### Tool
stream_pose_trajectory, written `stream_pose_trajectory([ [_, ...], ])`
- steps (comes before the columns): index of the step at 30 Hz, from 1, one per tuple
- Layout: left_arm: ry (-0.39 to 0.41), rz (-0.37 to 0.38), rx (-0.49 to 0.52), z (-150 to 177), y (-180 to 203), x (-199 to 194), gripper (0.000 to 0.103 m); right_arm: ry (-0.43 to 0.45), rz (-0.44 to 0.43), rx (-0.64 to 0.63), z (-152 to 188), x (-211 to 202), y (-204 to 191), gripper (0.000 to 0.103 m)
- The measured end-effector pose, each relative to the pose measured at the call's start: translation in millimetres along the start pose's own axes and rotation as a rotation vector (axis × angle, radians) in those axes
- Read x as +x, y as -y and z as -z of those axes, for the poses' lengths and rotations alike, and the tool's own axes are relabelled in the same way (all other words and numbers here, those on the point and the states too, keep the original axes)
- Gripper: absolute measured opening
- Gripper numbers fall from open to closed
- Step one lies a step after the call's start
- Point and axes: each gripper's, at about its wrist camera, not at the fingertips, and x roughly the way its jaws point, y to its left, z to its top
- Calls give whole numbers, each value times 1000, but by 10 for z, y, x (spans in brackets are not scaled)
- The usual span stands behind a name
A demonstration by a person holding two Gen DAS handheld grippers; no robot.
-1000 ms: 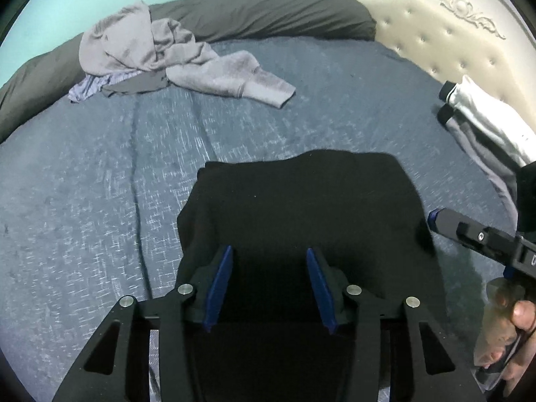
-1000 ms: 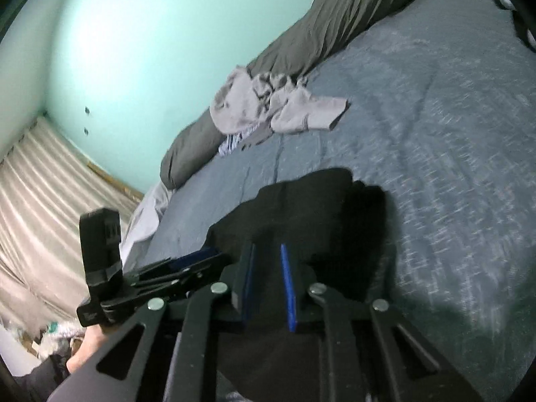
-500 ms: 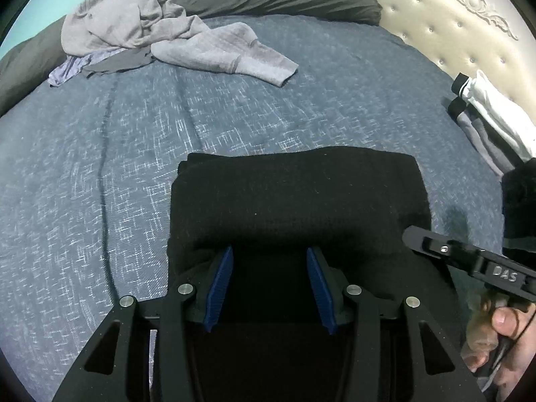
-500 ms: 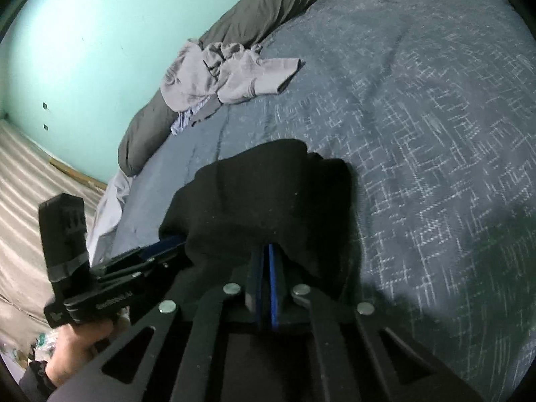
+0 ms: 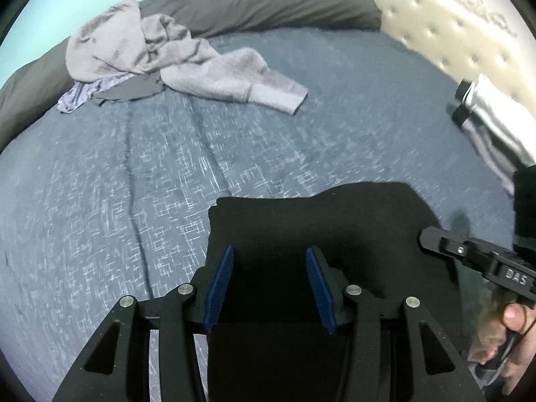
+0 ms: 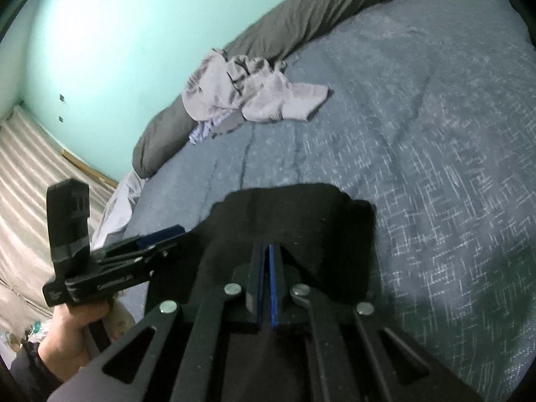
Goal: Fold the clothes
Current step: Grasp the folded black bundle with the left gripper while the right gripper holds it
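Black garment (image 5: 318,221): we're folding it, partly done, near bed (image 5: 134,184) edge.
R gripper (image 6: 268,264): clamping its cloth.
L gripper (image 5: 268,281): fingers apart.
Grey pile (image 5: 160,57): unfolded at far edge, left to do.

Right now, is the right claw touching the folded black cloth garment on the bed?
Touching. The right wrist view shows the right claw with blue pads pressed together, pinching the folded black cloth garment, which bulges around them.

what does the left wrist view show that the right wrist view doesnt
Only the left wrist view: the tufted headboard and folded striped clothes beside it, plus the left gripper open over the black garment.
Only the right wrist view: the striped floor covering and the right gripper shut on the garment.
Both: the grey clothes pile and the blue bedspread.
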Motion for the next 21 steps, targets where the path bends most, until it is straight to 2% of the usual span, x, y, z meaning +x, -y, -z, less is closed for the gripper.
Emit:
stream_pose_trajectory([
  [5, -18, -9, 4, -59, 6, 140, 50, -31, 9, 35, 24, 70, 124, 0],
  [11, 37, -11, -14, 35, -79, -262, 50, 12, 27, 42, 20, -159, 103, 0],
  [13, 46, -8, -33, 151, -166, -424, 50, 37, 31, 60, 36, -255, 119, 0],
  [15, 39, 17, -59, 280, -245, -527, 51, 58, 31, 88, 55, -334, 154, 7],
  [21, 25, 74, -106, 696, -327, -682, 52, 70, 15, 174, 228, -485, 253, 7],
])
